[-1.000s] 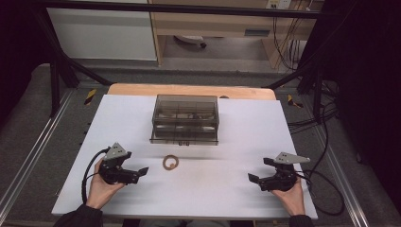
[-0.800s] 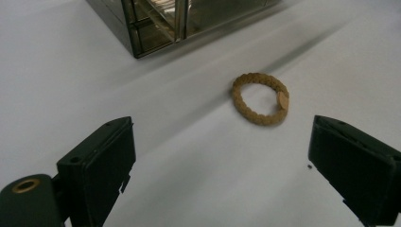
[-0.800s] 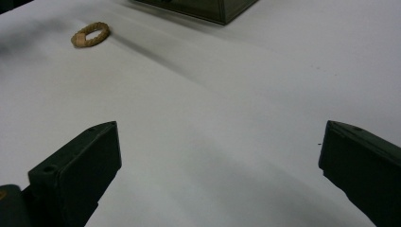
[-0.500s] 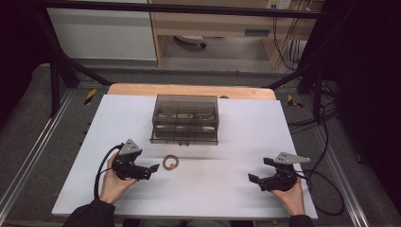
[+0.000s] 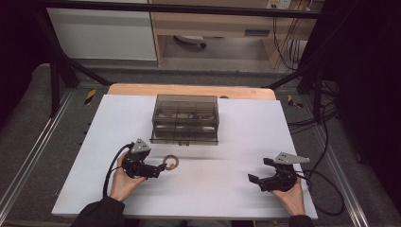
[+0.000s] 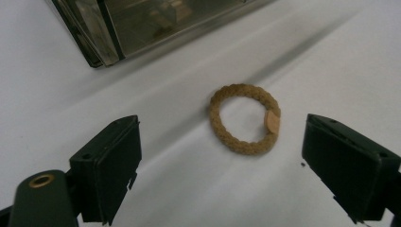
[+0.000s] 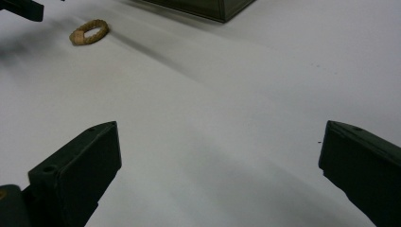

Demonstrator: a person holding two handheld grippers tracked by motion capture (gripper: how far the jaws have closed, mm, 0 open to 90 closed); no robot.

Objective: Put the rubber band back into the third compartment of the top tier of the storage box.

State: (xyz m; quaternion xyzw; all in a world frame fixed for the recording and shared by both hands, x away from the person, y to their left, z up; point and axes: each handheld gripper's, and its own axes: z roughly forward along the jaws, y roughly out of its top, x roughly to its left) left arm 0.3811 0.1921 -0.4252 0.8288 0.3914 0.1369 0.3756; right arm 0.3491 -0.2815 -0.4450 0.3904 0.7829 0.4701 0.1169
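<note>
My left gripper (image 5: 161,169), jaws wide but just closing a little, has the braided ring (image 5: 170,162) at its two o'clock on the worktop (image 5: 213,198), untouched.

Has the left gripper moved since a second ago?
Yes. The left gripper has slid right across the table toward the braided ring, in front of the smoky box; its jaws have just been closing slightly.

- I can read no text, label, brand or number anywhere in these views.
- The small tan patch on the hair tie (image 6: 245,119) carries no lettering that I can make out.
- The smoky plastic box (image 5: 185,118) shows no legible marking from here.
- The yellow-and-black striped tags (image 5: 90,96) on the floor rails are hazard markings, without words.
</note>
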